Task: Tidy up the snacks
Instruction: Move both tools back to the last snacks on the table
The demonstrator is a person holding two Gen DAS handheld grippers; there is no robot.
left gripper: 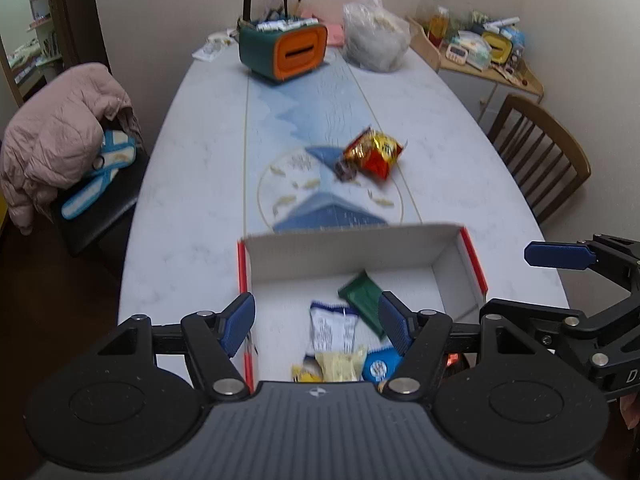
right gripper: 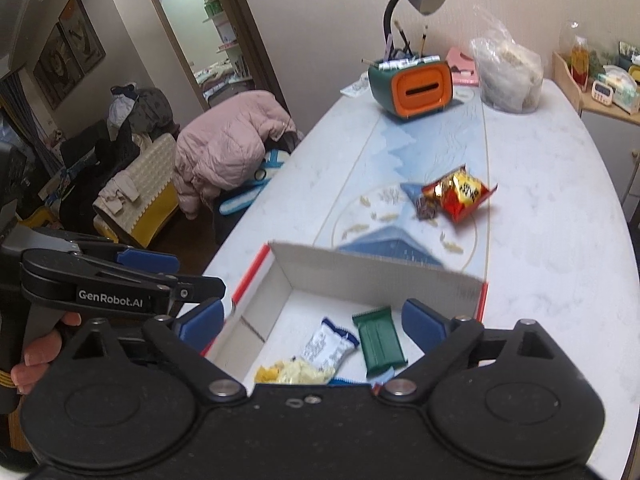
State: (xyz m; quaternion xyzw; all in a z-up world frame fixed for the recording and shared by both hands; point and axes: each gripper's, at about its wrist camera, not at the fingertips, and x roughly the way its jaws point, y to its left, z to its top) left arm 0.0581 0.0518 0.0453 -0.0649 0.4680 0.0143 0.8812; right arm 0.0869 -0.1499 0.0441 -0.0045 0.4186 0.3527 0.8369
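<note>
In the left wrist view, the white cardboard box with red edges [left gripper: 440, 248] fills the lower centre of the frame, set on the pale marble-patterned table [left gripper: 192, 184] as the place where snacks are collected; inside it lie a dark green wrapped bar [left gripper: 362, 296], a white and blue packet [left gripper: 334, 326] and a pale yellow packet [left gripper: 340, 366]. The left gripper [left gripper: 316, 326] hangs over the box with its blue-padded jaws spread and nothing between them. Above the box, near mid-frame, a red and gold foil snack bag [left gripper: 374, 152] waits on the table beside a small dark wrapped sweet [left gripper: 346, 170], both not yet put away. In the right wrist view, the same box [right gripper: 376, 276] sits at lower centre with the green bar [right gripper: 378, 340] and white packet [right gripper: 326, 348] inside, and the red and gold bag [right gripper: 460, 194] lies well beyond it at right of centre. The right gripper [right gripper: 312, 326] is spread wide and empty above the box, touching nothing.
</note>
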